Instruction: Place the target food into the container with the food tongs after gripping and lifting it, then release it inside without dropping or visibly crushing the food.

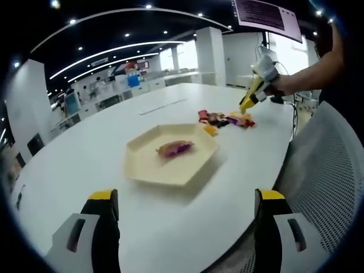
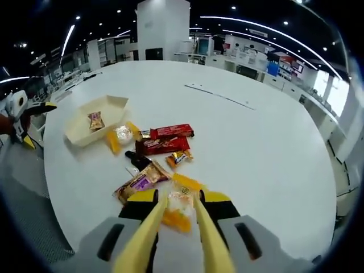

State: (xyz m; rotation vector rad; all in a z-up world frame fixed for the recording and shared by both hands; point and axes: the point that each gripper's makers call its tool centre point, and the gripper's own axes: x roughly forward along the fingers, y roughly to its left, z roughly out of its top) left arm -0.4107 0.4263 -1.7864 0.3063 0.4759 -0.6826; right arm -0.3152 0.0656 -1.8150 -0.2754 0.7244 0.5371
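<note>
The orange candy (image 2: 177, 211) may slip from the tongs (image 2: 176, 239) or get crushed on the way to the tray (image 2: 77, 132), since the right gripper (image 2: 177, 213) clamps the tongs with only their tips pinching it above the pile, while the left gripper (image 1: 185, 199) hangs open and empty.

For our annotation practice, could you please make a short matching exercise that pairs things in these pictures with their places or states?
Things:
1. cream tray
2. purple-wrapped snack
3. red-wrapped bars
4. orange packet

Places or states:
A. lying inside the tray
B. held between the yellow tongs
C. sitting on the white table, holding one snack
D. lying in the loose pile on the table

Pairs: 1-C, 2-A, 3-D, 4-B
</note>
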